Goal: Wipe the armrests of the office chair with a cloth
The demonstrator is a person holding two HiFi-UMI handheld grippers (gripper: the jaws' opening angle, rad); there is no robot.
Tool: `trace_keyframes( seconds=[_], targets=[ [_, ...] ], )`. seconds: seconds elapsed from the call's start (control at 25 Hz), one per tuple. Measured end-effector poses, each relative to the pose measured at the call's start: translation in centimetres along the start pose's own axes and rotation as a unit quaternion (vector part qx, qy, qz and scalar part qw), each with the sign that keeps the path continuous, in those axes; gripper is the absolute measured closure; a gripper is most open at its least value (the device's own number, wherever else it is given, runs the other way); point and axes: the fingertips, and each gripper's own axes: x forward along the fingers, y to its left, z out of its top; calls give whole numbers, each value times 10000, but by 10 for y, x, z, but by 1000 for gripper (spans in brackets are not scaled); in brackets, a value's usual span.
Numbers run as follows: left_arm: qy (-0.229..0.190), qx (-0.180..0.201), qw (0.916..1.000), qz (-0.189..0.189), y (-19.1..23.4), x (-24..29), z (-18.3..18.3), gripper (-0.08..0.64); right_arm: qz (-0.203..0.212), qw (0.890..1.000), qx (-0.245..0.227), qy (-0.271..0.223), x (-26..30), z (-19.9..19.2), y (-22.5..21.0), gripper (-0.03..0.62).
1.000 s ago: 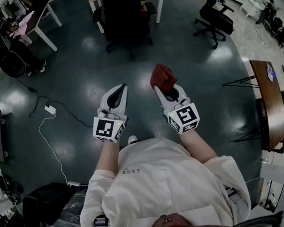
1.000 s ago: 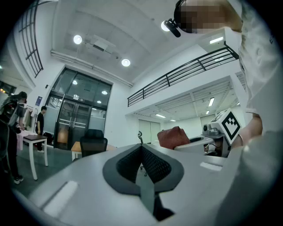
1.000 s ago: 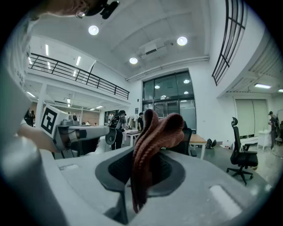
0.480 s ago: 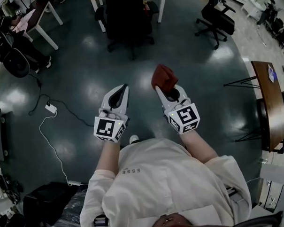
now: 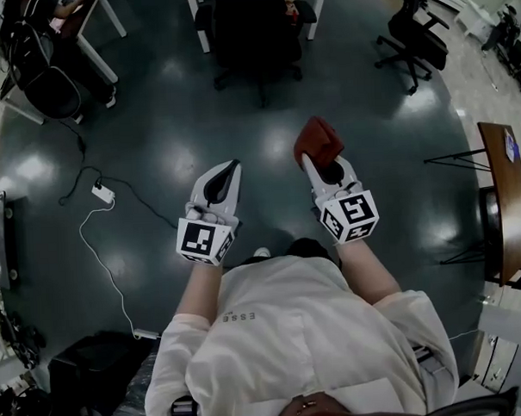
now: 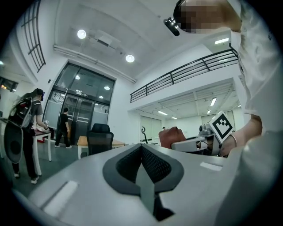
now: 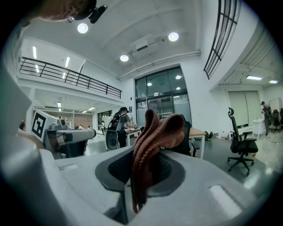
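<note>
I read the cloth (image 5: pixel 318 142) in my right gripper (image 5: pixel 326 167) as rust red, with a fine ribbed weave. That claw and my left gripper (image 5: pixel 231 165) are pale grey with black meshed pads. Behind the jaws, the left marker cube (image 5: pixel 204 240) and right marker cube (image 5: pixel 356 214) carry black squares on white. Ahead of both claws the office chair (image 5: pixel 254 31) is black on a glossy dark teal floor (image 5: pixel 154 138). A white cable (image 5: pixel 94 244) trails left of the left claw.

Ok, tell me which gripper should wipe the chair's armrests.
Right. The right gripper is shut on the cloth; the left gripper is shut and empty. Neither has reached the office chair.
</note>
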Motion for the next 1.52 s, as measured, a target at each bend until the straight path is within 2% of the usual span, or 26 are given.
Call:
trace_keyframes(
  seconds=[0.4, 0.76, 1.04, 1.24, 1.52],
  targets=[
    [172, -310, 9986, 385, 108, 48, -29, 543, 176, 9996, 119, 206, 114, 0, -32, 537],
    [268, -334, 9961, 774, 245, 177, -32, 543, 679, 9970, 115, 352, 291, 24, -105, 537],
    [359, -492, 9929, 1021, 336, 251, -40, 543, 901, 9942, 32, 588, 406, 36, -150, 537],
    [500, -639, 9911, 1053, 399, 287, -52, 543, 967, 9927, 85, 717, 481, 38, -159, 536],
    [633, -753, 9923, 755, 515, 372, -70, 543, 715, 9938, 129, 848, 615, 45, -193, 536]
  ],
)
